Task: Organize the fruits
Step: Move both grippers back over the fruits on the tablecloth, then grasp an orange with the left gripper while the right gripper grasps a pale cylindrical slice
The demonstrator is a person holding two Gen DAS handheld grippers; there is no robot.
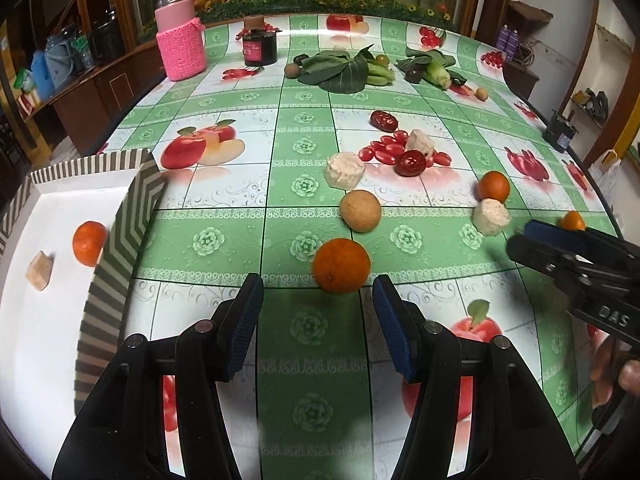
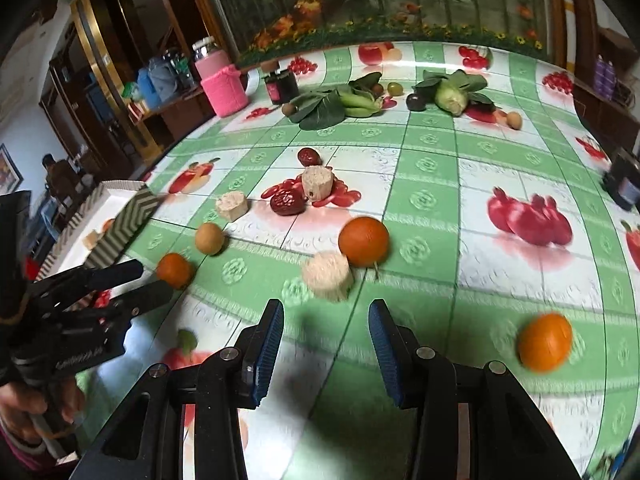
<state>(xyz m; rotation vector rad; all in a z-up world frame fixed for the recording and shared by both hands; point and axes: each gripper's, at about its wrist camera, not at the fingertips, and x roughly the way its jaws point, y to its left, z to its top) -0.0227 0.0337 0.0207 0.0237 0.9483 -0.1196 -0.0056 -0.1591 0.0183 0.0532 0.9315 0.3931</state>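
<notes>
My left gripper (image 1: 318,292) is open and empty, with an orange tangerine (image 1: 341,265) just beyond its fingertips. A tan round fruit (image 1: 360,211) lies behind it. A white box with striped walls (image 1: 120,240) at the left holds a tangerine (image 1: 89,243) and a pale chunk (image 1: 39,271). My right gripper (image 2: 326,320) is open and empty, above a pale cylindrical chunk (image 2: 327,275) beside another tangerine (image 2: 363,241). A blurred tangerine (image 2: 545,342) lies at the right. Red dates (image 2: 287,203) lie mid-table.
A pink jar (image 1: 181,46), a dark jar (image 1: 260,44) and leafy greens (image 1: 340,70) with small fruits stand at the far side. More pale chunks (image 1: 344,169) lie mid-table. The left gripper (image 2: 132,284) shows in the right wrist view. The table edge runs at the right.
</notes>
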